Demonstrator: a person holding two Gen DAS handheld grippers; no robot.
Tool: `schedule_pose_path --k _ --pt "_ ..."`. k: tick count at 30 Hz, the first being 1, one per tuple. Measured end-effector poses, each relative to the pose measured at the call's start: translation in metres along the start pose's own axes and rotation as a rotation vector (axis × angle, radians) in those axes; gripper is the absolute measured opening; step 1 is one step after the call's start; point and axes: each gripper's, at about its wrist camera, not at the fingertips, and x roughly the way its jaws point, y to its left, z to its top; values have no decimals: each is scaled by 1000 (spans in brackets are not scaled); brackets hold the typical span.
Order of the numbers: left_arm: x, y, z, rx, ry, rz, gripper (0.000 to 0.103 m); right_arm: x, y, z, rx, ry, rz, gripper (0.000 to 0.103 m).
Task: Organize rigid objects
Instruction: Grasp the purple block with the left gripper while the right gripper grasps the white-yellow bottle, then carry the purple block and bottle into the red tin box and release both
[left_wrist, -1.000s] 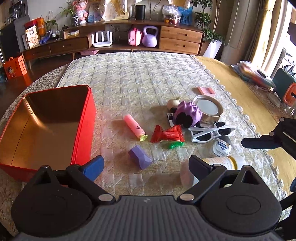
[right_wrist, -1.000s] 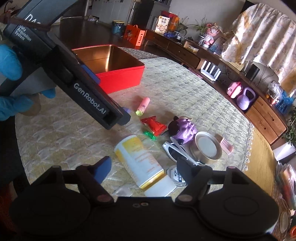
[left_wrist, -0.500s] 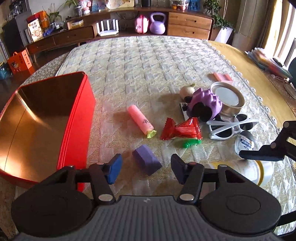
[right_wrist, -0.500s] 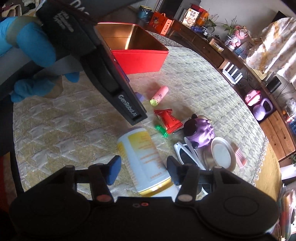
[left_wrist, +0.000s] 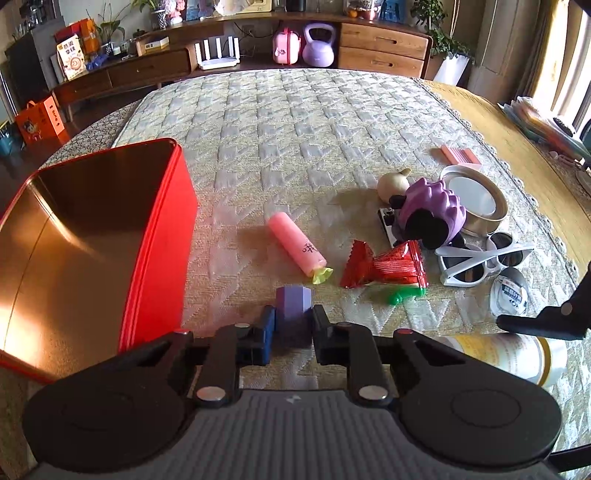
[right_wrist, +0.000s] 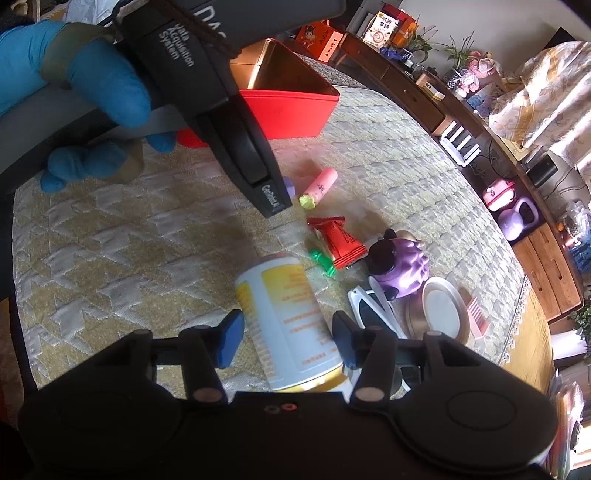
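My left gripper (left_wrist: 293, 326) is low over the quilted cloth. Its jaws are closing, and both pads touch the sides of a small purple block (left_wrist: 293, 302). An open red tin (left_wrist: 155, 236) with a gold inside stands just left of it. In the right wrist view my right gripper (right_wrist: 286, 339) straddles a white and yellow bottle (right_wrist: 284, 295) that lies on its side, with the pads against its sides. The same bottle (left_wrist: 509, 354) shows at the lower right of the left wrist view. A hand in a blue glove (right_wrist: 92, 85) holds the left gripper.
Beyond the block lie a pink tube (left_wrist: 295, 247), a red wrapper (left_wrist: 384, 266), a purple toy (left_wrist: 432, 210), white sunglasses (left_wrist: 484, 258), a round metal lid (left_wrist: 476, 199) and a pink comb (left_wrist: 460, 155). A wooden sideboard runs along the far wall.
My left gripper came down and forward onto the purple block and its jaws narrowed from wide apart to the block's sides. The right jaws narrowed around the bottle.
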Motion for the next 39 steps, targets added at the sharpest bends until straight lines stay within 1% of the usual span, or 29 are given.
schedule_pose_path --k 2,4,10,16,23,27,32,39 --pt "-1 2 -1 0 -1 5 20 -1 1 1 10 -2 -14 48" --pt "-4 5 -1 -3 -4 4 20 -4 1 2 28 -4 -29 46" --pt "-18 13 -1 -17 -12 -23 20 -14 -5 3 118 -7 -57 45" --pt "-35 19 0 -11 -26 -49 20 -27 -17 8 241 -15 -83 44" --pt "-57 34 4 -18 -39 -79 20 -44 -31 13 395 -47 -79 43" --pt "-72 42 7 -3 -60 -92 20 -55 -31 21 440 -70 -87 42" --pt "-86 58 10 12 -80 -82 20 -66 -39 31 505 -105 -78 42" --pt "-100 97 18 -15 -105 -44 20 -76 -44 62 572 -171 -36 42"
